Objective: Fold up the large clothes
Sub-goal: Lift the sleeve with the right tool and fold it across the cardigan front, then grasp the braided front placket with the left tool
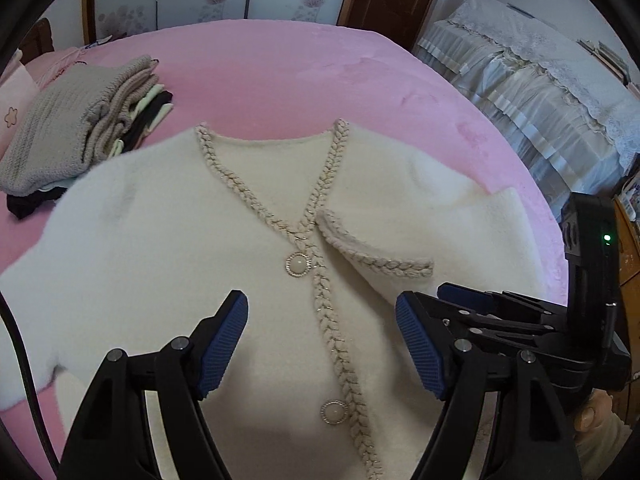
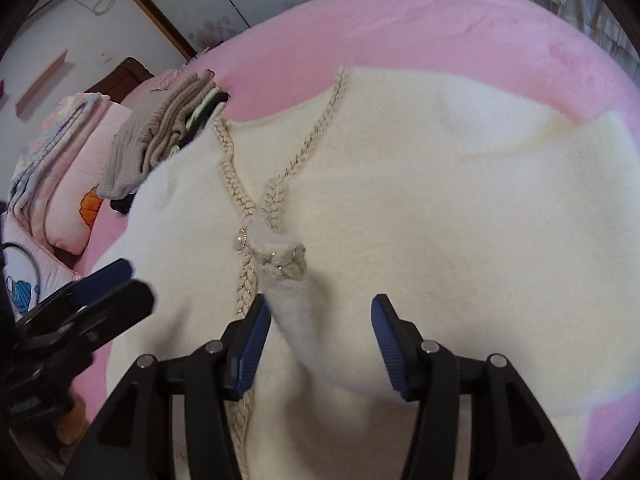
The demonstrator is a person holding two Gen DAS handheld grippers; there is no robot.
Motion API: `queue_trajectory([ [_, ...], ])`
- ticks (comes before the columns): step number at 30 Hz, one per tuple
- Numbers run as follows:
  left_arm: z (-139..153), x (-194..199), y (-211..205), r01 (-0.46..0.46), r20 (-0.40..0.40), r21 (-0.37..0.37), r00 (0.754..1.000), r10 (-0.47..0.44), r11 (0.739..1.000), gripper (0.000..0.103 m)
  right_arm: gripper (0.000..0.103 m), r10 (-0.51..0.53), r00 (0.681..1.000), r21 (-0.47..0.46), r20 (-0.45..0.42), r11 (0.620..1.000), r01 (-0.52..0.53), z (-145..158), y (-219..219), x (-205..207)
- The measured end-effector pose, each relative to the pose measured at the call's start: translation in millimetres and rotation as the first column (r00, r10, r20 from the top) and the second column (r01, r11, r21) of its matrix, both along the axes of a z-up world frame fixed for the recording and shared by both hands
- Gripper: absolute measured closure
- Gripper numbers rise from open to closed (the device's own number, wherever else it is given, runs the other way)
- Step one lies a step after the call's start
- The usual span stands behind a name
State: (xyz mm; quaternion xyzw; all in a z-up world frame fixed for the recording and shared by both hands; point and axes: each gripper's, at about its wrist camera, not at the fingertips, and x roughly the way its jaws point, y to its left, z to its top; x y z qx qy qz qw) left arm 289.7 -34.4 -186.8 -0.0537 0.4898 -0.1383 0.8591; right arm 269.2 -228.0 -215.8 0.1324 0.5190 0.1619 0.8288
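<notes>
Garment: a cream cardigan [image 1: 168, 240] is laid front-up on the pink bed cover [image 1: 280, 64], its neckline turned away from both tools and its hem toward them.
Long axis: the braided placket [image 1: 320, 300] is seen running from the near hem up to the neckline, almost straight away from the grippers.
Folded part: one sleeve [image 1: 400, 240] is already laid across the chest, its braided cuff [image 2: 282, 262] resting just beside the placket.
Left gripper [image 1: 320, 344]: its jaws are spread wide above the placket, between the two round buttons; nothing is pinched.
Right gripper [image 2: 318, 344]: its jaws are held apart with a raised ridge of sleeve fabric lying between them; the left pad looks close to the cloth, yet no pinch is seen.
Other sleeve: it is spread outward on the left hand's side, so the left gripper is judged the nearer tool for it.
Finished pile: folded clothes [image 1: 80, 128] are stacked beyond the cardigan's left shoulder, partly overlapped by it.
</notes>
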Motion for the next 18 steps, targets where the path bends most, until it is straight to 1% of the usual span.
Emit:
queue_trajectory([
  [2,-4,1,-8,0.029,-0.020,-0.046,0.999,-0.030,0.999,0.028,0.050,0.017,0.999,-0.009,0.031,1.000,-0.016,14,-8,-8],
  [6,-15,4,-22,0.085,-0.063,-0.126,0.994,-0.093,0.988,0.028,0.050,0.028,0.994,-0.091,0.107,0.996,-0.018,36,-28,-32],
  [10,-29,7,-32,0.084,-0.115,-0.175,0.988,-0.105,0.981,0.028,0.050,0.011,0.989,-0.142,0.149,0.990,0.010,47,-54,-59],
  [11,-33,8,-34,0.084,-0.127,-0.196,0.986,-0.110,0.977,0.029,0.050,0.007,0.988,-0.149,0.152,0.989,0.015,47,-60,-65],
  [12,-35,8,-34,0.085,-0.131,-0.215,0.985,-0.115,0.973,0.040,0.050,0.005,0.988,-0.152,0.154,0.988,0.019,47,-65,-71],
  [13,-38,9,-36,0.086,-0.138,-0.227,0.983,-0.119,0.970,0.047,0.050,0.001,0.988,-0.156,0.155,0.987,0.023,46,-70,-77],
  [14,-42,11,-37,0.081,-0.146,-0.228,0.982,-0.116,0.970,0.056,0.050,-0.003,0.988,-0.158,0.155,0.987,0.028,45,-72,-80],
  [15,-45,14,-37,0.070,-0.152,-0.222,0.983,-0.106,0.973,0.063,0.050,-0.007,0.988,-0.159,0.156,0.987,0.032,43,-76,-83],
  [16,-48,16,-39,0.065,-0.154,-0.221,0.983,-0.101,0.973,0.065,0.050,-0.012,0.987,-0.165,0.158,0.986,0.038,41,-79,-87],
  [18,-52,22,-43,0.065,-0.157,-0.218,0.982,-0.101,0.974,0.066,0.050,-0.024,0.987,-0.180,0.157,0.982,0.052,36,-85,-92],
])
